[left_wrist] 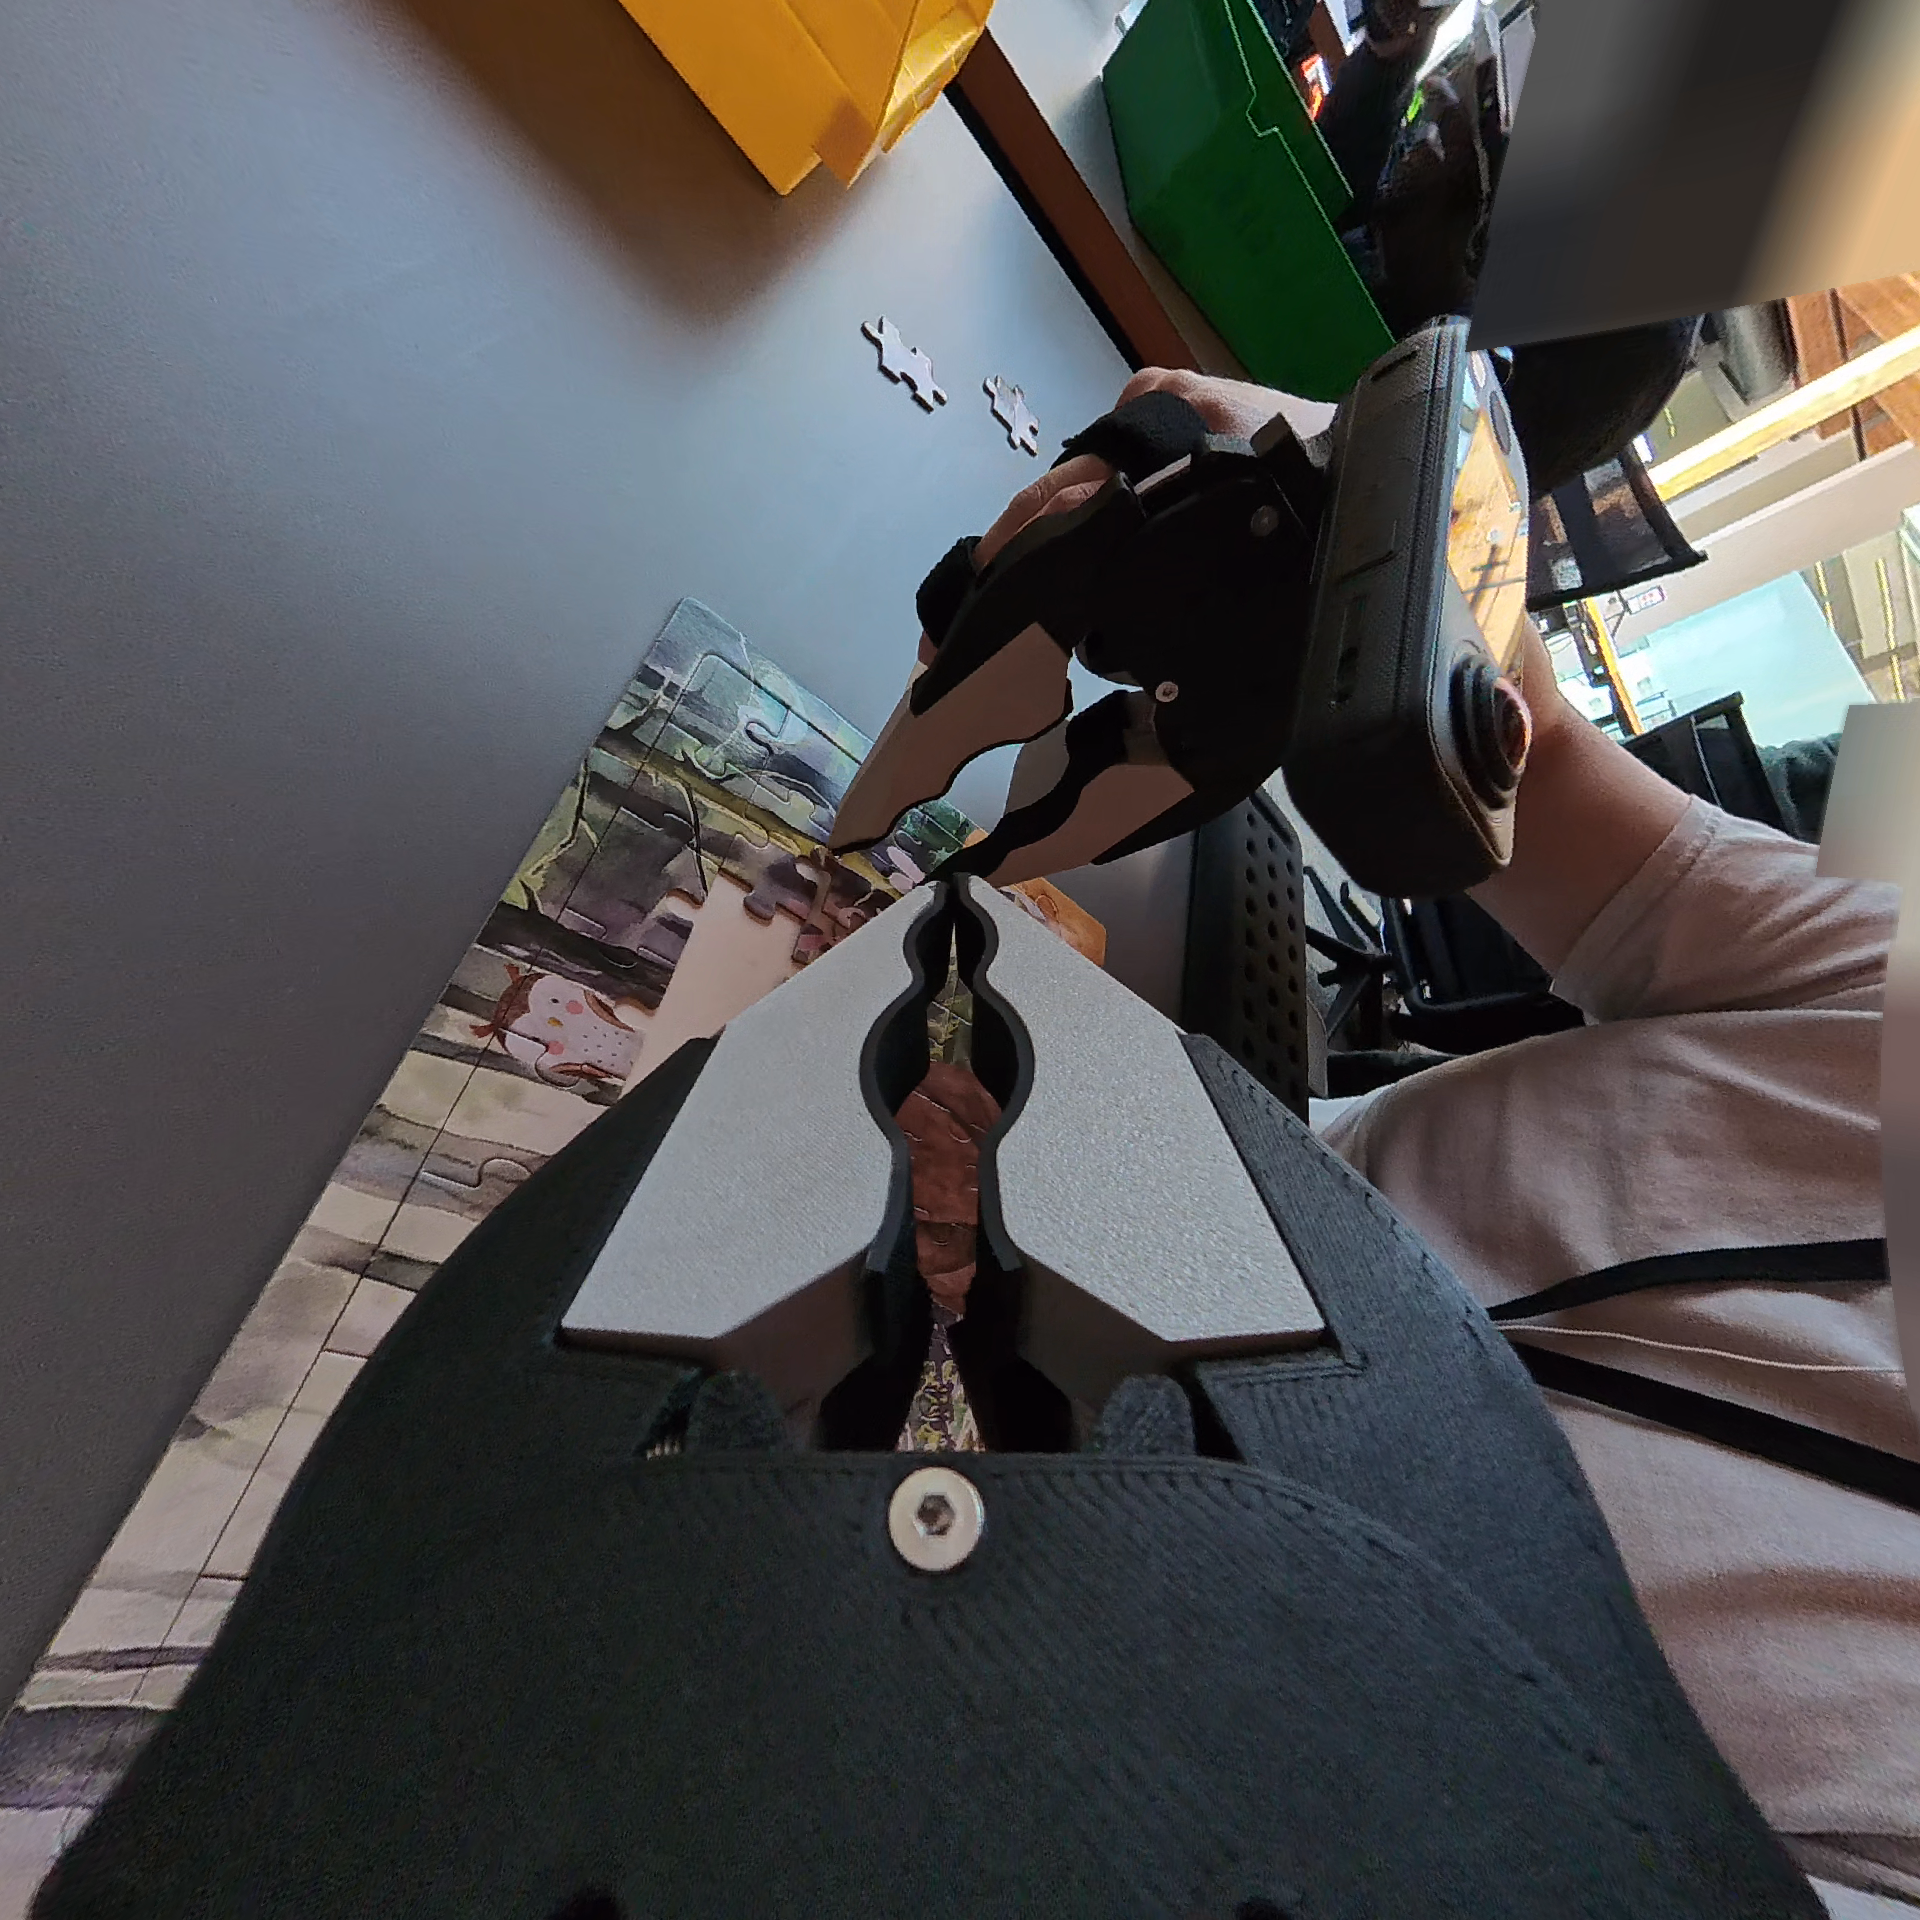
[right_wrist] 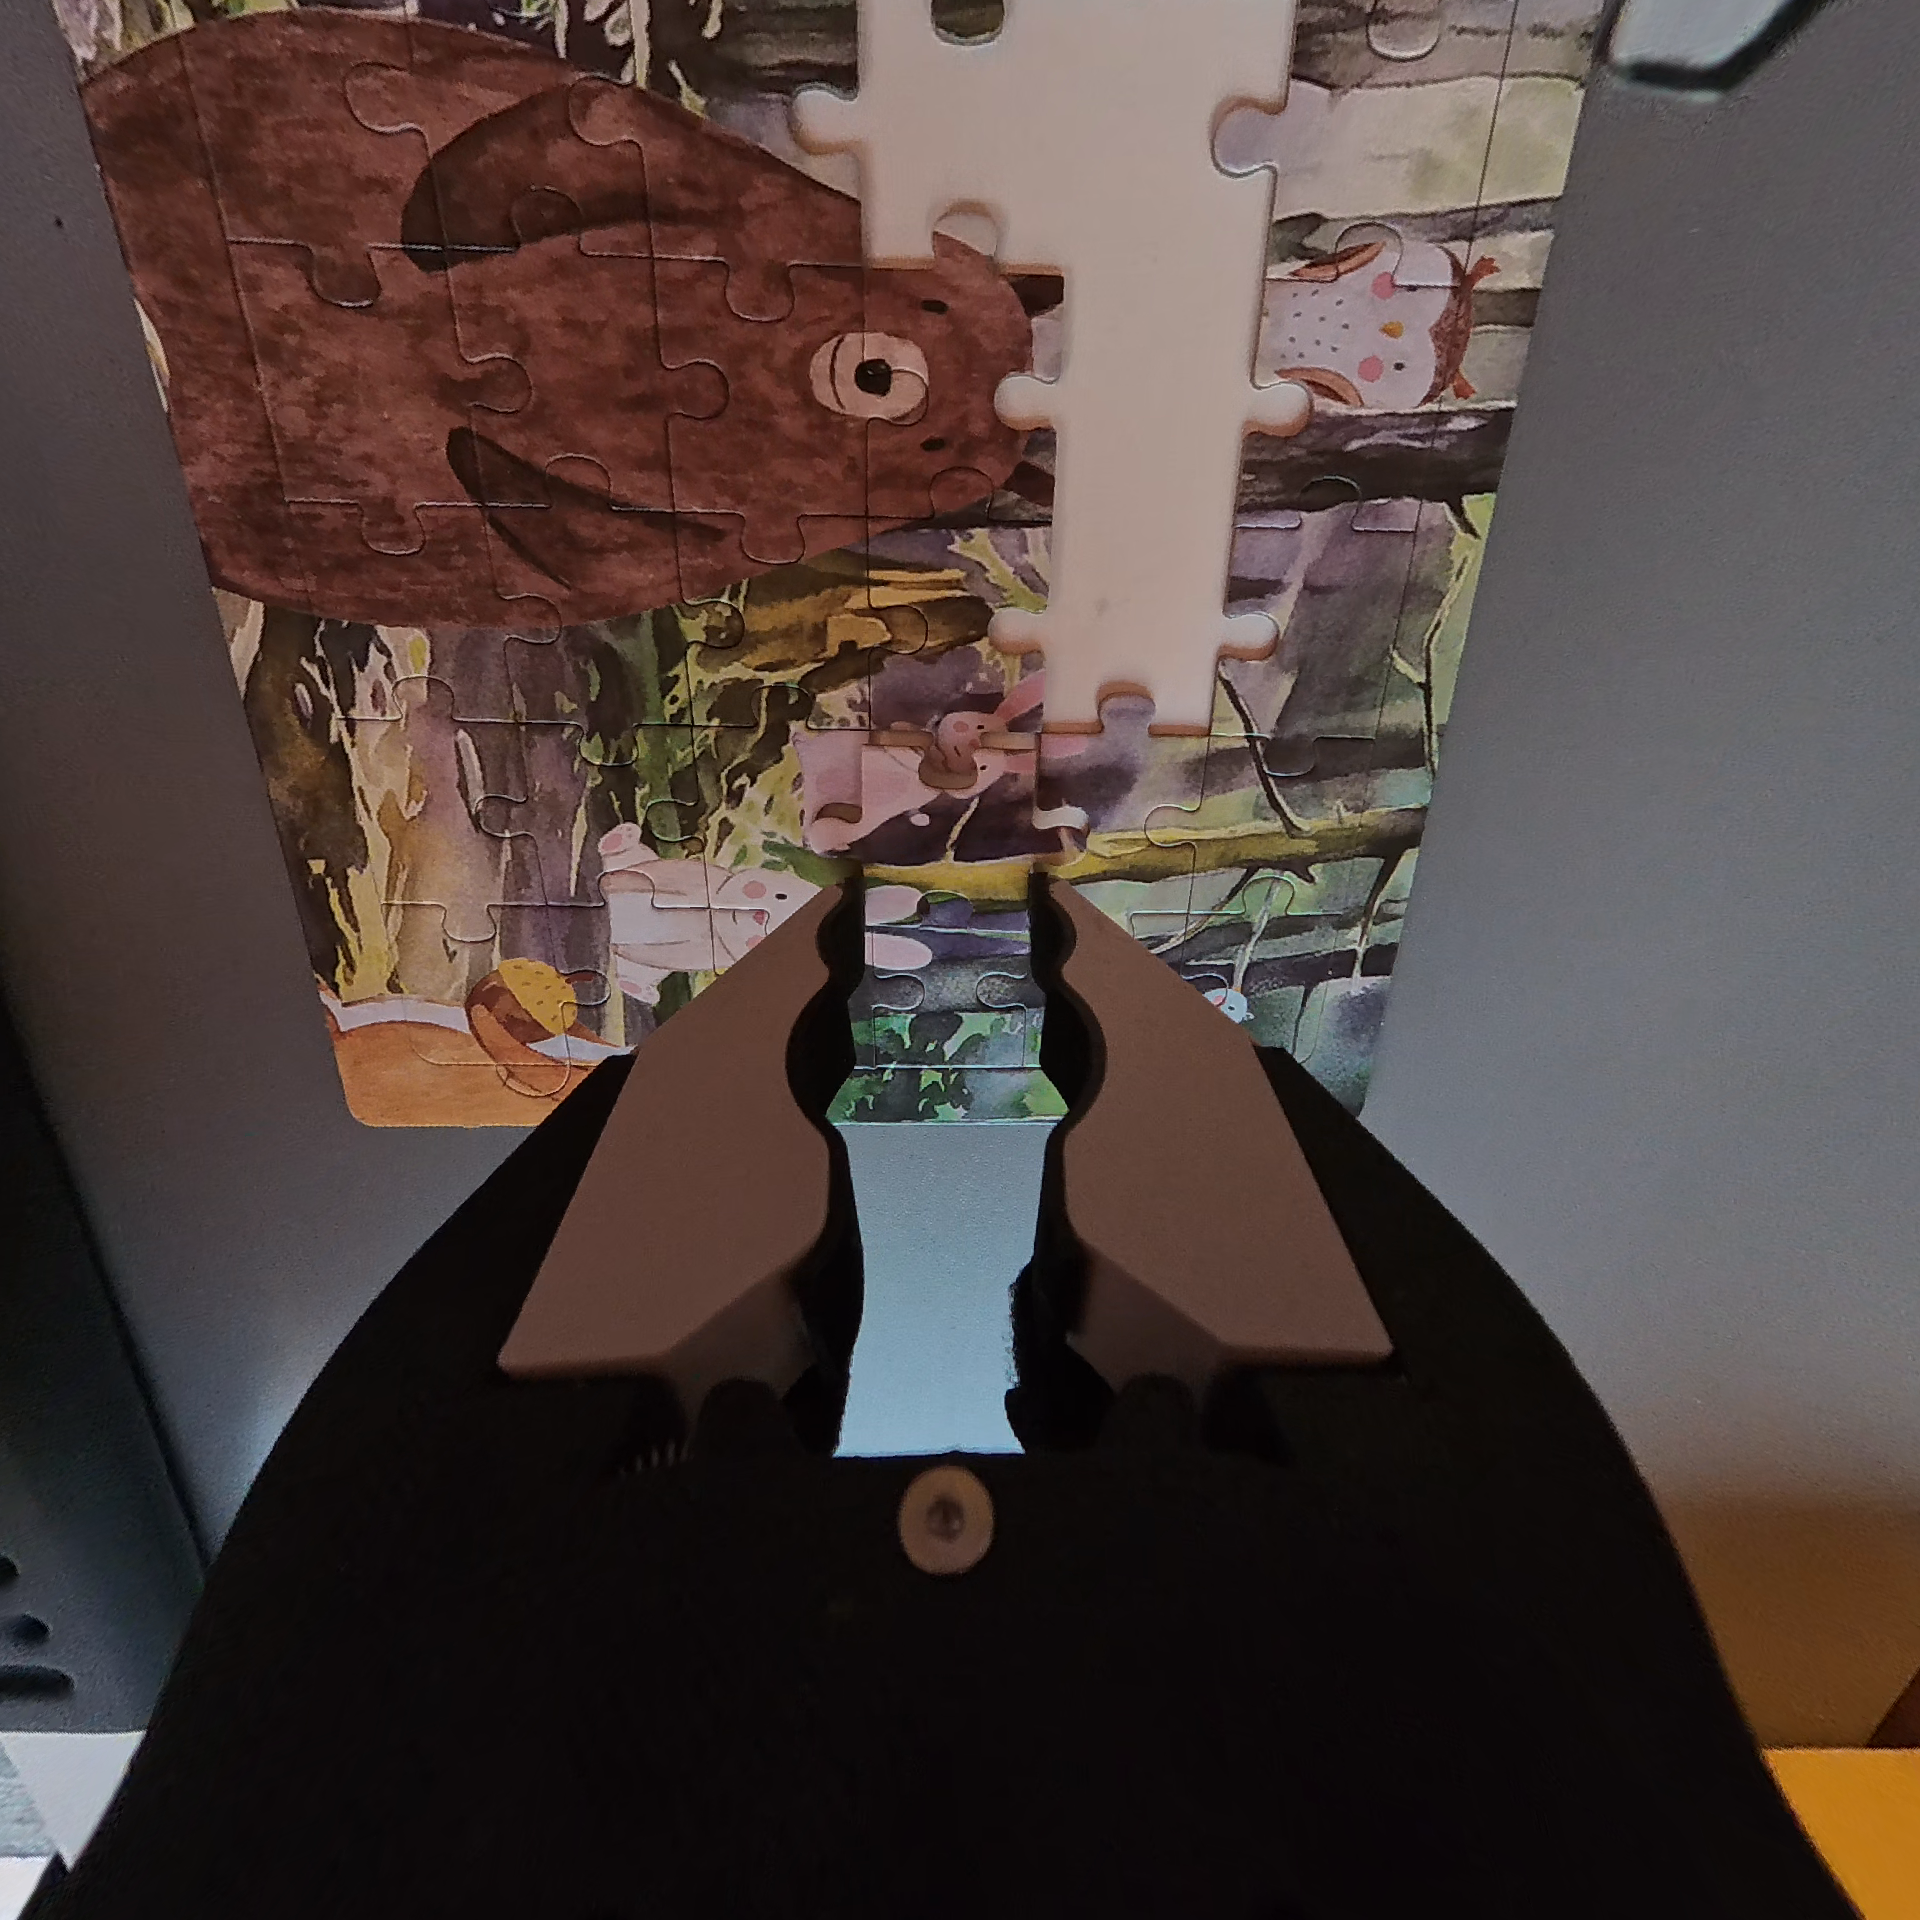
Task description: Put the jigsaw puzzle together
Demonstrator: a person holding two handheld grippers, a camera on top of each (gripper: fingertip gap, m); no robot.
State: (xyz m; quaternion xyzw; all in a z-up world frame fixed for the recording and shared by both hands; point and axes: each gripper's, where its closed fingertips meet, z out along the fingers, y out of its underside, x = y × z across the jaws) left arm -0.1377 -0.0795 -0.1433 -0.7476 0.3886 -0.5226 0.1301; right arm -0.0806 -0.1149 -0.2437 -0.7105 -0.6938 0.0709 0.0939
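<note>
The jigsaw puzzle [right_wrist: 520, 416] lies flat on the grey table [right_wrist: 1662, 623], mostly assembled, with a brown animal and forest picture. A white strip of empty slots [right_wrist: 1132, 416] runs down its middle. One piece with a pink rabbit [right_wrist: 935, 790] sits slightly askew at the near end of that strip. My right gripper [right_wrist: 945, 894] is open, its tips at that piece's near edge. In the left wrist view the puzzle [left_wrist: 312, 1299] runs along the table, and my left gripper [left_wrist: 954, 883] is shut and empty, close to the right gripper [left_wrist: 883, 862].
Two loose pieces [left_wrist: 904, 364] [left_wrist: 1013, 414] lie grey side up on the table [left_wrist: 364, 468] beyond the puzzle. A yellow bin [left_wrist: 810, 73] stands at the far edge and a green bin [left_wrist: 1236, 187] past it. A person's hand and sleeve [left_wrist: 1662, 1039] hold the right gripper. The grippers' ends are close to 12 cm from one another. My left tips are about 15 cm from the jigsaw puzzle [right_wrist: 520, 416], my right tips only 9 cm.
</note>
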